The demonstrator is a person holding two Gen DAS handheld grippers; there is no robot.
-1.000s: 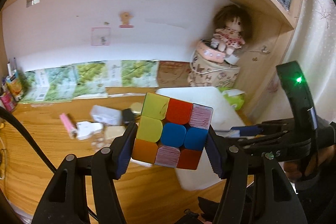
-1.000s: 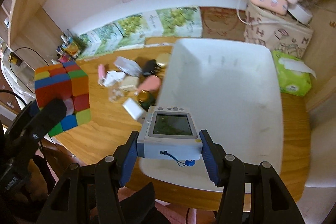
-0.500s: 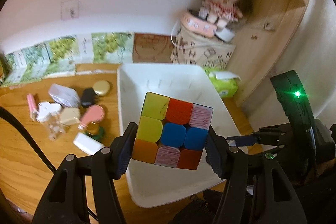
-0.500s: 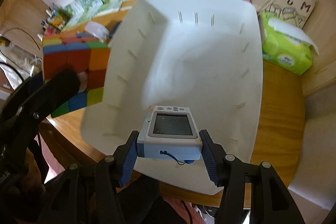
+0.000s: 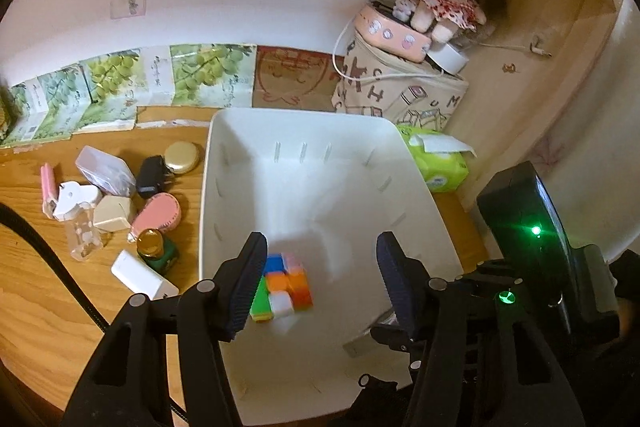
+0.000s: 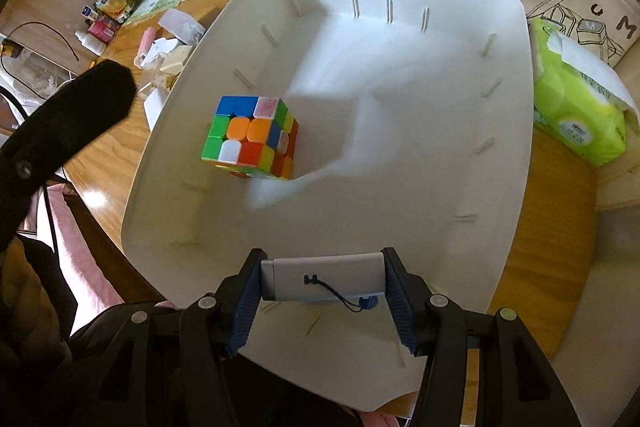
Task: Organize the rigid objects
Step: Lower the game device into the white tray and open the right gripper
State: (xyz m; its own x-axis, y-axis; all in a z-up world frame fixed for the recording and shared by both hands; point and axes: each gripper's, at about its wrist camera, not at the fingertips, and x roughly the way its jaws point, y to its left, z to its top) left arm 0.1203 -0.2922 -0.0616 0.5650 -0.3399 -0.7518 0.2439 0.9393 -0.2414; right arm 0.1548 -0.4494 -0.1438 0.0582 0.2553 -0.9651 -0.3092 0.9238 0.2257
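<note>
The left gripper (image 5: 320,279) is standing wide with nothing between its jaws, hanging over the near left part of the white bin (image 5: 224,131). The cube (image 5: 282,287) is lying free inside the bin, by its left wall, so that drop looks done. The right gripper (image 6: 322,291) is clamping a grey device (image 6: 322,277) by its two short ends, holding it above the bin's near edge; a blue cord is dangling from it.

The step in hand is probably the device's release. It calls for the right jaws parting over bare bin floor to the right of the cube (image 6: 252,139), low enough that the device is not landing hard on it.

More items are waiting on the table left of the bin: a pink case (image 5: 158,215), a green bottle (image 5: 156,251), a white box (image 5: 142,277), a black charger (image 5: 152,177) and a gold compact (image 5: 182,157). They are lying close together, some touching, which may be crowding the next grasp. A green tissue pack (image 5: 438,163) is sitting at the bin's far right corner.
</note>
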